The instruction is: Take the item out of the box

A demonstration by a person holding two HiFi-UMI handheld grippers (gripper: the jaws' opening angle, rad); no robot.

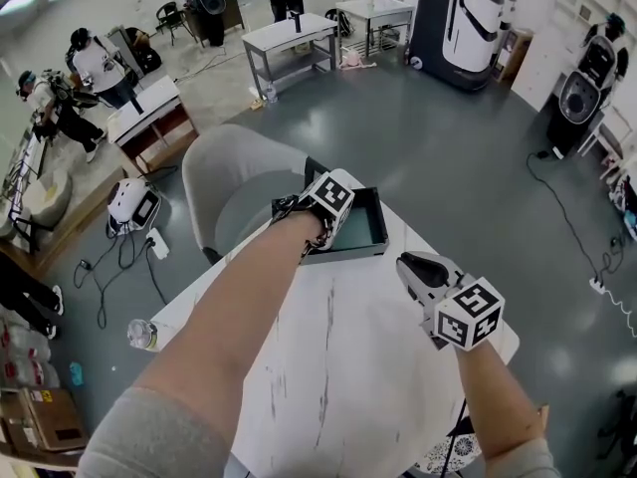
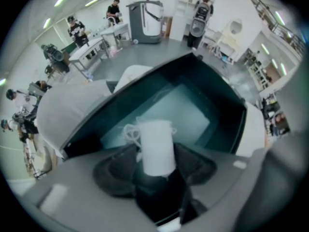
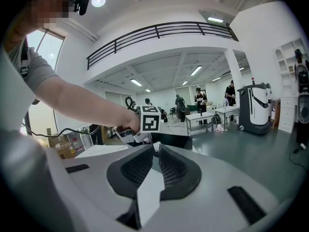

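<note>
— My left tool (image 2: 155, 164) is pinching a white cylindrical roll (image 2: 155, 141) between both pads, inside the dark teal open box (image 2: 227, 110).
— And the other?
— My right tool (image 3: 155, 151) is hovering closed and empty over the white worktop (image 1: 338, 366).

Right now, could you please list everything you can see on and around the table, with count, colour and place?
table: one, white with grey veining, under both grippers.
box: one, dark teal, open-topped, at the table's far end.
roll: one, white with looped string at its side, inside the box.
chair: one, grey, just beyond the box.
bottle: one, clear, on the floor left of the table.
work tables: two, grey, far across the room.
left gripper: one, white, pointing down into the box, jaws closed on the roll.
right gripper: one, white, over the table's right side, jaws together, empty.
</note>
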